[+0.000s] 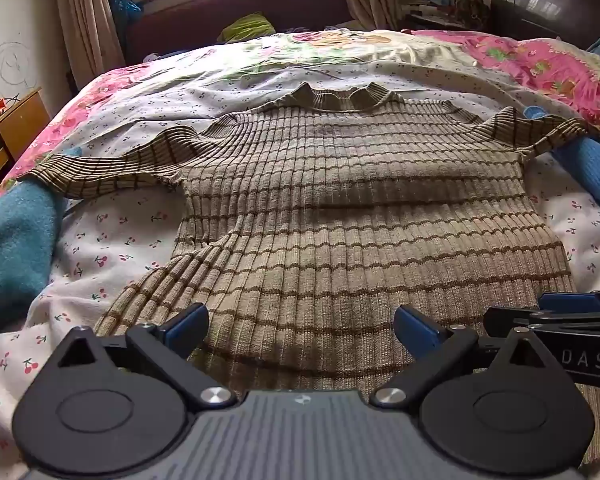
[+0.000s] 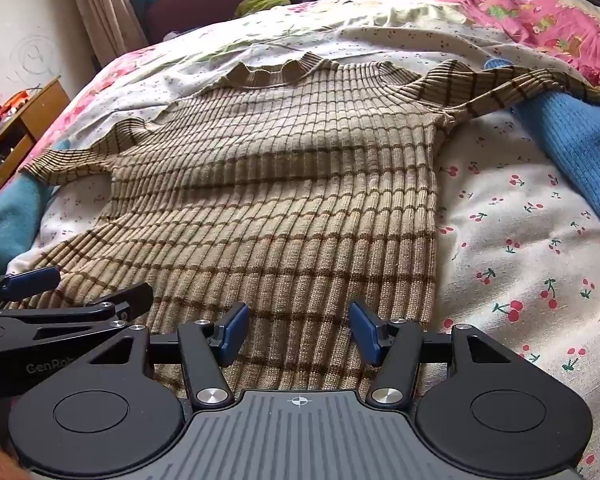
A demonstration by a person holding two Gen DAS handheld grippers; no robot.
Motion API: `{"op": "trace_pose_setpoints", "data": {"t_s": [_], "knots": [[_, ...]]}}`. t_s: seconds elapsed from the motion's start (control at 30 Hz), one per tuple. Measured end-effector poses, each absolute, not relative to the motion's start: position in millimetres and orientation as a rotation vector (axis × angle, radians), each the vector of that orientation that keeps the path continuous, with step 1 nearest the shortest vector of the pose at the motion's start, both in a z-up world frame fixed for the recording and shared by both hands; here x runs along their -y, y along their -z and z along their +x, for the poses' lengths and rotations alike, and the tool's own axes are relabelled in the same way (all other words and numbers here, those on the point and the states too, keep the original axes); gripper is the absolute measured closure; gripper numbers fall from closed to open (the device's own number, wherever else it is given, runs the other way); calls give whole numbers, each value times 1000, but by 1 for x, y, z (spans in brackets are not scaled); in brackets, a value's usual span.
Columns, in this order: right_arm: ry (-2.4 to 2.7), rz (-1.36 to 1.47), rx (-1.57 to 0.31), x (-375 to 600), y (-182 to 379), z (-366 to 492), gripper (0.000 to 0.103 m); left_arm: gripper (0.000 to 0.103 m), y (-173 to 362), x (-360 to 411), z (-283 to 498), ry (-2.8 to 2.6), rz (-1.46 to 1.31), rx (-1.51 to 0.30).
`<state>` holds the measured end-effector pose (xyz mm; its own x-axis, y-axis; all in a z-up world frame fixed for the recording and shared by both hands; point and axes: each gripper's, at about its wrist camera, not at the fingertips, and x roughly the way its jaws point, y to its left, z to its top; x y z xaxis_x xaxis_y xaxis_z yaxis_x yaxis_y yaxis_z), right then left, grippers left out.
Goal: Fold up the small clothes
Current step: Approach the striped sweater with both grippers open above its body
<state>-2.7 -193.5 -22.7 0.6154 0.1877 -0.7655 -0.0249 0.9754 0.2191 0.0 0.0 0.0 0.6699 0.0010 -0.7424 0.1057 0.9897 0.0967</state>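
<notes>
Partly hidden: sweater (image 1: 340, 208) hem lost behind both gripper bodies, sleeve ends draped over blue knitwear (image 2: 572, 148). Left gripper (image 1: 300, 322) spread wide, nothing between its blue pads, poised over the hem. Right gripper (image 2: 298, 330) parted less, empty too. Spread flat on the cherry-print bed (image 2: 520, 248), collar toward the window, long axis from hem to collar.

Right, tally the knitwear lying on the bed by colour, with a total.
Beige striped sweater: 1
Blue knit pieces: 2, one at the left and one at the right; whether they belong to one garment cannot be told.
Total: 3
</notes>
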Motion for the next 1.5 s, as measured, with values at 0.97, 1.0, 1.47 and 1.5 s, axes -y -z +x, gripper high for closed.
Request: {"op": "trace_pose_setpoints", "data": {"t_s": [0.97,1.0,1.47,1.5], "knots": [[-86,291,-851,225,17,13,47,0,-10,17,20,141,109,-822],[-81,297,-851,227,17,16,47,0,-11,20,23,147,113,-818],[-59,346,-826,254,17,37,47,0,-14,50,53,195,133,-809],[-59,351,-823,257,16,38,47,0,-14,51,55,197,137,-809]]}}
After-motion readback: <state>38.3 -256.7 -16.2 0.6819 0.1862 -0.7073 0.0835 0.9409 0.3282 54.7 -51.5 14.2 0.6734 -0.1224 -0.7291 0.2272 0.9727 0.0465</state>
